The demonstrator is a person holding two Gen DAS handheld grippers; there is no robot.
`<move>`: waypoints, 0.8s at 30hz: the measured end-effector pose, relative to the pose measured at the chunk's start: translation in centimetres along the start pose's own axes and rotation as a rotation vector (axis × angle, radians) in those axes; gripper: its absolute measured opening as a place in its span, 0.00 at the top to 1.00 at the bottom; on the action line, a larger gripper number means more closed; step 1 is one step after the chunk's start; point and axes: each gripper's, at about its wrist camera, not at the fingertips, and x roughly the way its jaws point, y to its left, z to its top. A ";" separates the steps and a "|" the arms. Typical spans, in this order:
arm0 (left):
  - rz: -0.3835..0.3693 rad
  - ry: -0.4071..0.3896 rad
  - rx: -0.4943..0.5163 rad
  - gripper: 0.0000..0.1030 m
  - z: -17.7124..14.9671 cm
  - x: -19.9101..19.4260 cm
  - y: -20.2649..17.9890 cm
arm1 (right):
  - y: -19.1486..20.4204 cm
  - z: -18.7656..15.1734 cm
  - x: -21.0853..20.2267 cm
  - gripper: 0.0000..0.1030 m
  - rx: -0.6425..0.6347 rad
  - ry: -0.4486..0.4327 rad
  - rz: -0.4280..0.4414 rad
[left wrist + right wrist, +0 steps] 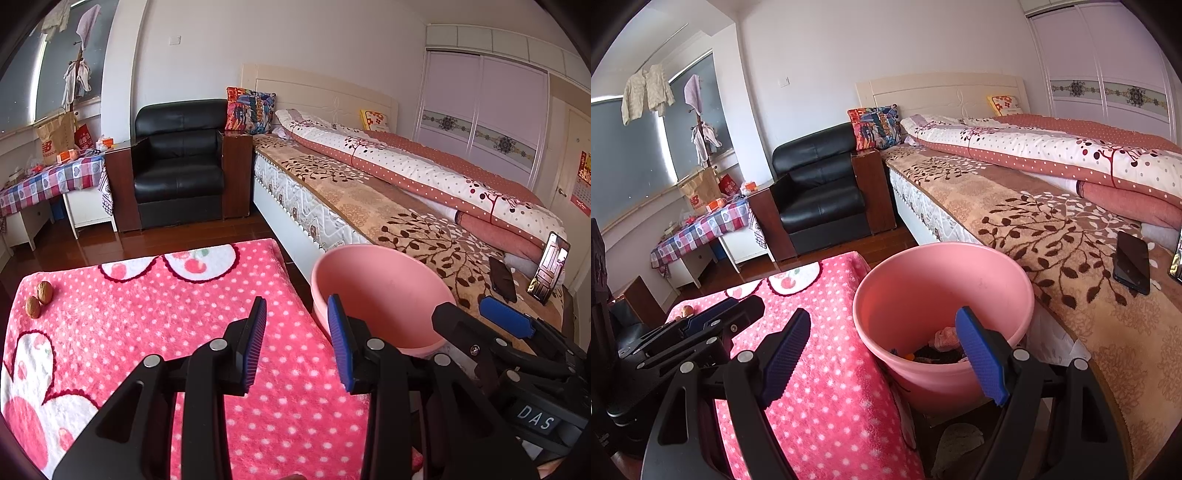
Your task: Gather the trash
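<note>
Two brown walnuts (38, 299) lie at the far left corner of the pink dotted blanket (147, 317); one walnut (687, 311) peeks out in the right wrist view. A pink bucket (376, 295) stands between the blanket and the bed; its rim (942, 251) is wide and several bits of trash (942, 345) lie at its bottom. My left gripper (297, 314) is open and empty above the blanket's right part. My right gripper (886, 332) is open and empty over the near rim of the bucket. Each gripper also shows in the other's view.
A bed (1052, 221) with a leaf-patterned cover runs along the right, with a dark phone (1132, 262) on it and a second, lit phone (548, 271). A black armchair (177, 162) and a cluttered side table (51, 177) stand at the back. A crumpled cloth (960, 439) lies on the floor below the bucket.
</note>
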 end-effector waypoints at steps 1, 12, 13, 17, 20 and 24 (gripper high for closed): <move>0.000 -0.001 -0.001 0.66 0.0 0.0 0.0 | 0.0 0.0 0.0 0.23 -0.001 0.001 -0.001; 0.000 -0.004 -0.008 0.66 -0.2 -0.3 0.3 | 0.4 -0.1 0.0 0.23 -0.003 0.002 0.001; 0.000 -0.005 -0.008 0.66 -0.2 -0.3 0.4 | 0.4 -0.1 0.1 0.23 -0.005 0.000 0.001; 0.000 -0.007 -0.009 0.66 -0.2 -0.4 0.4 | 0.5 -0.2 0.2 0.23 -0.012 -0.001 0.002; 0.001 -0.007 -0.008 0.66 -0.2 -0.4 0.4 | 0.6 -0.2 0.2 0.23 -0.013 -0.001 0.003; 0.001 -0.008 -0.008 0.66 -0.2 -0.5 0.4 | 0.6 -0.3 0.2 0.23 -0.013 -0.002 0.004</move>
